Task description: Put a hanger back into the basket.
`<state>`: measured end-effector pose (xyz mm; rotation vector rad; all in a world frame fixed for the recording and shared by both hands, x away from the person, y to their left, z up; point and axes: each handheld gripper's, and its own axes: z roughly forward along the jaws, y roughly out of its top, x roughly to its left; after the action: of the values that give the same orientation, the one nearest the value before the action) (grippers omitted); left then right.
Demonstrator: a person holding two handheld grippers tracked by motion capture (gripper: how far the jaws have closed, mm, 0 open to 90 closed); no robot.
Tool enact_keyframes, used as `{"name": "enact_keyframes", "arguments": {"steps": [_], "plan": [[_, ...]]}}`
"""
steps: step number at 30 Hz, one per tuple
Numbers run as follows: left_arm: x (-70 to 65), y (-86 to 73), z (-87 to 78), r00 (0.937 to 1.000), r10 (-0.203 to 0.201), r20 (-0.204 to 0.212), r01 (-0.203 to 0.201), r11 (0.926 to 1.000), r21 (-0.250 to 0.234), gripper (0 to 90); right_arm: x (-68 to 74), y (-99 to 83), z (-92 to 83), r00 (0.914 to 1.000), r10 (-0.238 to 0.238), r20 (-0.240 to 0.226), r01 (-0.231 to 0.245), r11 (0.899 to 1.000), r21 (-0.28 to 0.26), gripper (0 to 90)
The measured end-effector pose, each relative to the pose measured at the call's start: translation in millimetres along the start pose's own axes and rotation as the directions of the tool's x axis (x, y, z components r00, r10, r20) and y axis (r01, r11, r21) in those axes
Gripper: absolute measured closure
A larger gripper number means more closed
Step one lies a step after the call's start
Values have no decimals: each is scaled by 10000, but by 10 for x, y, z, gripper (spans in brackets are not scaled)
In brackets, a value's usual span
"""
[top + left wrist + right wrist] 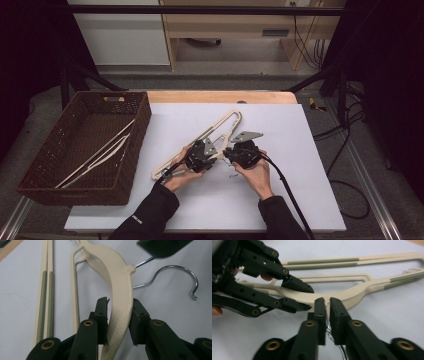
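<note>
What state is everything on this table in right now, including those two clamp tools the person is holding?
Left hand-held gripper: jaws around the cream hanger's arm.
Right hand-held gripper: nearly closed at the hanger's metal hook.
Cream hanger: flat on the white table.
Metal hook: lying on the table.
Wicker basket: upright, holding hangers laid slanting.

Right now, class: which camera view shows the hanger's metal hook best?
The left gripper view: the whole curved metal hook lies bare on the white table. In the right gripper view only wire shows behind the jaws; in the high view it's a faint glint beside the hands.
</note>
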<state>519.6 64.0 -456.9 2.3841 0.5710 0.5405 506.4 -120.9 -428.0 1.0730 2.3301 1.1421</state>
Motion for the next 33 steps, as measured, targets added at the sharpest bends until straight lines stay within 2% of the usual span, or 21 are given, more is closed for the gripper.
{"name": "enact_keyframes", "arguments": {"steps": [2,5,7,8,9,10,11,13,15,16,17,18,19,20,21,22,23,30,31,33], "plan": [[8,2,-19,10000,-1,29,1,10000,57,710,-35,23,-88,10000,67,8,-66,9990,-433,734],[22,6,-72,10000,-15,-25,15,10000,-21,716,-118,50,-268,9995,280,125,-263,9925,-1191,689],[30,8,-90,10000,-5,-39,4,10000,-70,722,-180,44,-386,9989,380,276,-332,9870,-1573,657],[36,13,-114,10000,-16,-63,16,10000,-76,722,-180,44,-386,9989,380,276,-332,9870,-1573,657],[54,14,-169,9999,-4,-155,2,9999,-171,730,-256,-2,-493,9973,640,370,-557,9795,-1937,608],[54,14,-169,9999,-4,-155,2,9999,-171,734,-256,-2,-493,9973,640,370,-557,9795,-1937,608],[81,9,-219,9997,-106,-205,99,9994,-331,740,-313,-63,-562,9954,816,498,-697,9761,-2058,555],[109,3,-256,9995,-205,-250,193,9988,-451,743,-331,-89,-579,9953,842,482,-723,9748,-2111,539],[179,-12,-338,9984,-466,-330,444,9969,-650,757,-386,-194,-647,9949,913,426,-789,9691,-2339,450],[179,-12,-338,9984,-466,-330,444,9969,-650,760,-386,-194,-647,9949,913,426,-789,9691,-2339,450],[210,-19,-373,9980,-541,-340,514,9960,-736,765,-422,-248,-700,9939,1038,366,-913,9632,-2526,394],[225,-22,-390,9975,-603,-357,573,9952,-792,765,-422,-248,-700,9939,1038,366,-913,9632,-2526,394],[258,-29,-431,9968,-699,-378,663,9938,-890,774,-456,-294,-758,9925,1174,345,-1031,9539,-2818,330],[258,-29,-431,9968,-699,-378,663,9938,-890,777,-456,-294,-758,9925,1174,345,-1031,9539,-2818,330],[274,-31,-452,9965,-730,-401,692,9936,-892,781,-485,-331,-812,9906,1339,265,-1196,9446,-3056,277],[283,-31,-463,9965,-731,-407,692,9936,-891,781,-485,-331,-812,9906,1339,265,-1196,9446,-3056,277],[307,-30,-487,9959,-787,-454,744,9931,-903,786,-496,-368,-853,9880,1520,260,-1364,9398,-3132,226],[410,-13,-569,9914,-1077,-741,997,9895,-1043,819,-512,-503,-896,9895,1401,357,-1242,9502,-2858,183],[436,-13,-592,9900,-1074,-919,976,9896,-1053,828,-512,-515,-899,9891,1415,404,-1243,9504,-2852,179],[485,-19,-620,9850,-1348,-1074,1219,9855,-1182,833,-514,-553,-925,9884,1467,404,-1296,9508,-2815,162]]}}
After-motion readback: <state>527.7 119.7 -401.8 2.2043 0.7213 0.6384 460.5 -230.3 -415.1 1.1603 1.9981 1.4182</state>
